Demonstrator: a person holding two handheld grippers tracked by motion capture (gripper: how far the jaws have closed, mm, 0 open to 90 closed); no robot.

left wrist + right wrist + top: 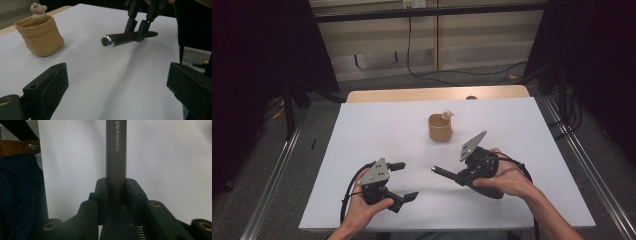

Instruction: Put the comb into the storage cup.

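Left gripper [404,181] near the counter's [377,120] front edge, fingers spread and empty — ready to receive. Right gripper [455,175] toward the front right, fingers pinching a dark pen [125,38] level above the counter — tip offered leftward. Tan cup [440,128] mid-counter, probably the destination.

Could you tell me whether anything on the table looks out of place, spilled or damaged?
Nothing stands out. The tan cup with the small bear figure on its rim stands upright on the white table, with no spill around it. The right gripper is shut on the dark pen, held clear of the table; the left gripper is open.
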